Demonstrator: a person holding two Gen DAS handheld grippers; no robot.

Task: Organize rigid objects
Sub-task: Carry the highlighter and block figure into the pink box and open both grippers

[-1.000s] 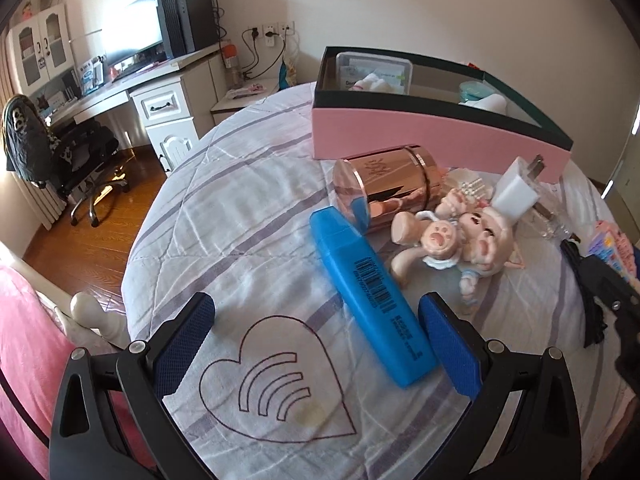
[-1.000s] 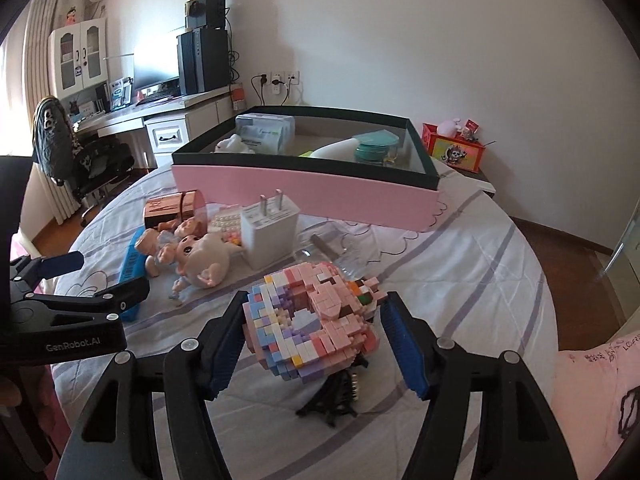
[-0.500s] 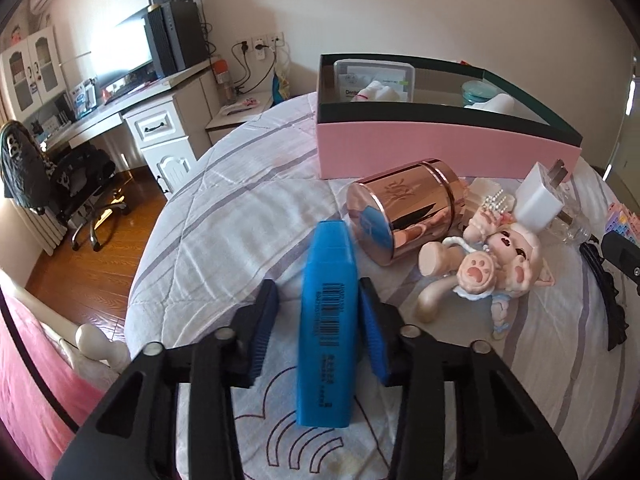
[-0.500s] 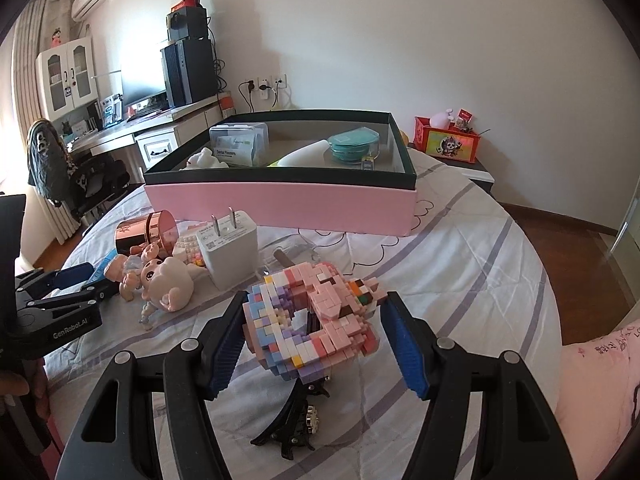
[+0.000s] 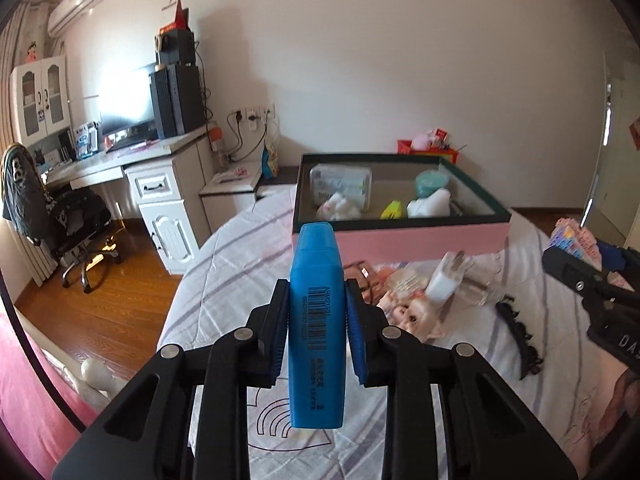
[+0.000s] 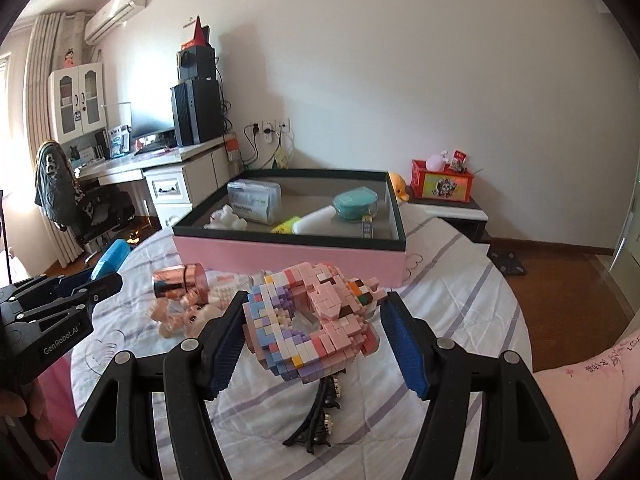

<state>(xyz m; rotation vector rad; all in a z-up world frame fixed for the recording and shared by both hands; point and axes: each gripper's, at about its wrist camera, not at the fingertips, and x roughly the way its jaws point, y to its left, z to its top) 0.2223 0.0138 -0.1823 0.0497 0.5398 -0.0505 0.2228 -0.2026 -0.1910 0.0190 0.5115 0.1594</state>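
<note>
left gripper (image 5: 316, 332) clamped on blue marker (image 5: 317, 328), lifted off the bed (image 5: 224, 276); pink box (image 5: 400, 240) ahead, doll (image 5: 408, 316) & charger (image 5: 444, 280) betw. right gripper (image 6: 312, 340) clamped on brick toy (image 6: 312, 320), black clip (image 6: 320, 420) under jaws, box ahead. desk (image 6: 132, 166) far left.

Doll (image 5: 404, 312): blurred in left wrist view, partly hidden behind left gripper's (image 5: 317, 320) finger; face unreadable. White charger (image 5: 444, 280) smeared by motion. Rose-gold canister (image 5: 362, 270) mostly hidden behind blue highlighter (image 5: 317, 320). Black hair clip (image 6: 318, 420): upper part covered by brick model (image 6: 312, 316). Right gripper (image 5: 592, 292) cut off at the left view's right edge. Label print on clear case (image 6: 254, 200) in pink box (image 6: 288, 256) too small to read.
</note>
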